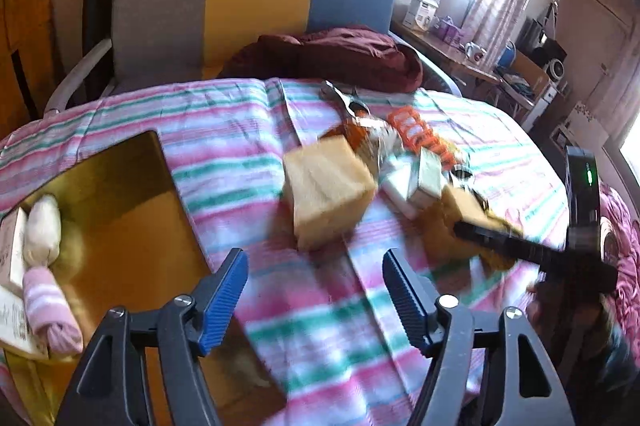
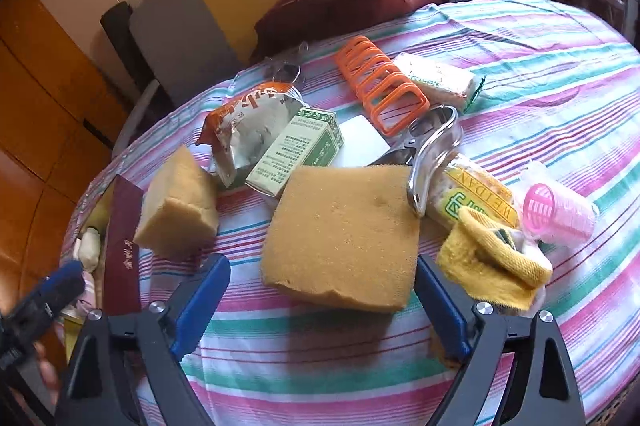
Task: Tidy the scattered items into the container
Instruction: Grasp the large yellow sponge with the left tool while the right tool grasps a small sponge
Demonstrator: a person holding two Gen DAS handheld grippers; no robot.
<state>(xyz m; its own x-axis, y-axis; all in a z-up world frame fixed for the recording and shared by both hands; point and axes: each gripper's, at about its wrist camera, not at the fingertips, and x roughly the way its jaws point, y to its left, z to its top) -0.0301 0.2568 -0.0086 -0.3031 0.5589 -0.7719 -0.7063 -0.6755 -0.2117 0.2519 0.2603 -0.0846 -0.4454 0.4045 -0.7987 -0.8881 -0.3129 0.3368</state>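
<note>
My right gripper [image 2: 322, 274] is open, its blue fingers flanking the near edge of a large flat yellow sponge [image 2: 340, 234] on the striped cloth. A smaller sponge chunk [image 2: 178, 206] lies to its left and shows as a blurred block [image 1: 328, 190] ahead in the left wrist view. My left gripper [image 1: 316, 278] is open and holds nothing, hovering beside the golden container [image 1: 120, 186]. The container holds a white sock roll [image 1: 42, 226], a pink sock roll [image 1: 52, 310] and a booklet. Its dark red side [image 2: 122, 238] appears at the left of the right wrist view.
Scattered behind the sponge are a green box [image 2: 296, 150], a foil packet [image 2: 248, 122], an orange rack [image 2: 380, 86], metal tongs [image 2: 432, 154], a biscuit pack [image 2: 472, 194], a yellow cloth [image 2: 492, 262] and a pink roller [image 2: 556, 212]. A chair with a maroon jacket [image 1: 340, 54] stands behind the table.
</note>
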